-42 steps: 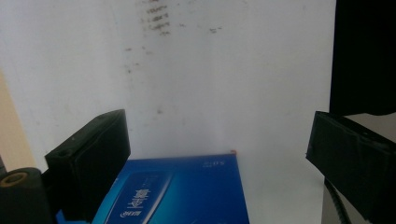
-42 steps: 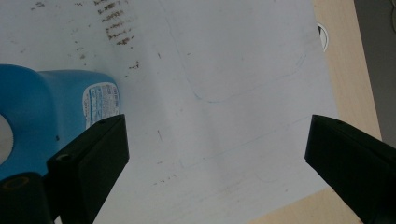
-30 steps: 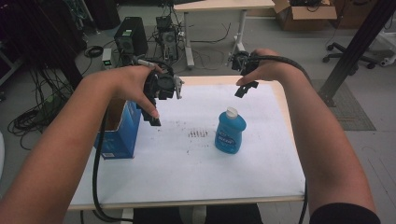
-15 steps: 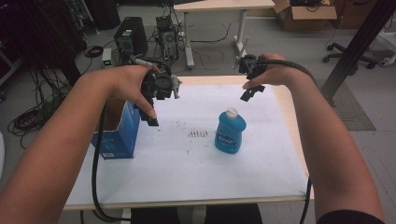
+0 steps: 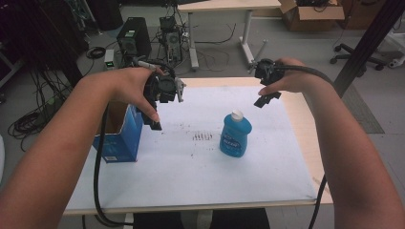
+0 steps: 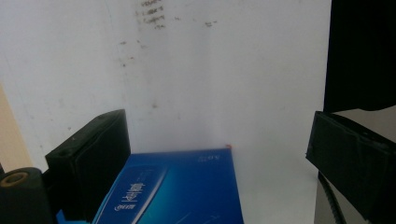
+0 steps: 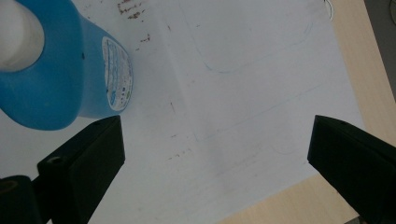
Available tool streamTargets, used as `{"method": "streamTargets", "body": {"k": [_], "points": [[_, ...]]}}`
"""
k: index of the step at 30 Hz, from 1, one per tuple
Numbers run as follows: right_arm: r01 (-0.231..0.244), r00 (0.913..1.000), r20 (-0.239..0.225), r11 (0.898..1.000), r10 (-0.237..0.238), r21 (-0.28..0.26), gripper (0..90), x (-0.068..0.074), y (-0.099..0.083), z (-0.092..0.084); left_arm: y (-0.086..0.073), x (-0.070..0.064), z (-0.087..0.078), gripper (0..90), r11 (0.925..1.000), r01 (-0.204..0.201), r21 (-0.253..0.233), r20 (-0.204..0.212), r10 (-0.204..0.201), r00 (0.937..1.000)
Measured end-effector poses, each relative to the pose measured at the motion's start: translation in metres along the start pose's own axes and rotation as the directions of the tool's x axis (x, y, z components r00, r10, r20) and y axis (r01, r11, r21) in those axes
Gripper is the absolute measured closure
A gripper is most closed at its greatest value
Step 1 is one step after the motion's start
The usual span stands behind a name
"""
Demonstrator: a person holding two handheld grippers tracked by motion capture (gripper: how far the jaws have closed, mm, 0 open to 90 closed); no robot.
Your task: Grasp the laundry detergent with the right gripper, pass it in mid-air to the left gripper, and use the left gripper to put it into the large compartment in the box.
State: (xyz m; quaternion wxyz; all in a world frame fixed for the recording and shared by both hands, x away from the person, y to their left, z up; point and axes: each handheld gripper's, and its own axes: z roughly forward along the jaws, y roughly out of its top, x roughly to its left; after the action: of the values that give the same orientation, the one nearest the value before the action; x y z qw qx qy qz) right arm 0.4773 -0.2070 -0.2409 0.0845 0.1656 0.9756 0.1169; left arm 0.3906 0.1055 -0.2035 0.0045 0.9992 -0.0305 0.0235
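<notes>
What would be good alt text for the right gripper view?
The right gripper hangs open over a white sheet, its two black jaws wide apart with nothing between them. A blue bottle with a white cap stands at upper left, beyond the left jaw. The wooden table edge shows at the right.

Below the left hand-held gripper (image 5: 155,112) stood the blue box (image 5: 119,138), directly under its wide-apart jaws, so the way straight down was blocked there. Ahead of this hand-held gripper the white sheet (image 6: 210,79) on the table (image 5: 305,124) lay bare. The right hand-held gripper (image 5: 266,95) hung with jaws apart above bare sheet; the blue bottle (image 7: 56,79) stood upright beside its left jaw, and nothing stood between the jaws.
</notes>
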Motion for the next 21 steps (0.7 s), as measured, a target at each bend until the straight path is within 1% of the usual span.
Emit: {"method": "streamTargets", "body": {"k": [6, 8, 13, 14, 17, 18, 20, 21], "points": [[0.004, 1.0000, 0.003, 1.000, -0.004, 0.004, 3.9, 0.009, -0.012, 0.001, 0.001, 0.000, 0.000, 6.6, 1.0000, 0.007, 0.001, 0.002, -0.007, 1.0000], [0.005, 1.0000, -0.001, 1.000, -0.005, 0.000, 3.9, 0.014, -0.017, 0.001, 0.002, -0.001, 0.001, 6.7, 1.0000, 0.007, 0.006, 0.005, -0.008, 1.0000], [0.020, 0.9998, -0.002, 1.000, -0.020, -0.006, 3.9, 0.021, -0.023, 0.001, 0.005, -0.002, 0.002, 6.6, 1.0000, 0.006, 0.003, 0.004, -0.006, 1.0000], [0.020, 0.9998, -0.004, 1.000, -0.020, -0.009, 3.9, 0.023, -0.024, 0.001, 0.005, -0.002, 0.002, 6.6, 1.0000, 0.000, 0.004, 0.003, 0.000, 1.0000], [0.030, 0.9995, -0.005, 1.000, -0.030, 0.000, 3.9, 0.029, -0.028, 0.002, 0.006, -0.002, 0.002, 6.8, 1.0000, -0.003, 0.008, 0.005, 0.003, 1.0000], [0.030, 0.9995, -0.005, 1.000, -0.030, 0.000, 3.9, 0.029, -0.028, 0.002, 0.006, -0.002, 0.002, 6.8, 0.9999, -0.005, 0.010, 0.004, 0.005, 1.0000], [0.037, 0.9993, -0.008, 0.999, -0.037, 0.007, 3.9, 0.034, -0.030, 0.004, 0.007, -0.003, 0.002, 6.8, 1.0000, -0.006, 0.006, 0.004, 0.006, 1.0000], [0.037, 0.9993, -0.008, 0.999, -0.037, 0.007, 3.9, 0.034, -0.030, 0.004, 0.007, -0.003, 0.002, 6.8, 1.0000, -0.006, 0.004, 0.005, 0.006, 1.0000]]}}
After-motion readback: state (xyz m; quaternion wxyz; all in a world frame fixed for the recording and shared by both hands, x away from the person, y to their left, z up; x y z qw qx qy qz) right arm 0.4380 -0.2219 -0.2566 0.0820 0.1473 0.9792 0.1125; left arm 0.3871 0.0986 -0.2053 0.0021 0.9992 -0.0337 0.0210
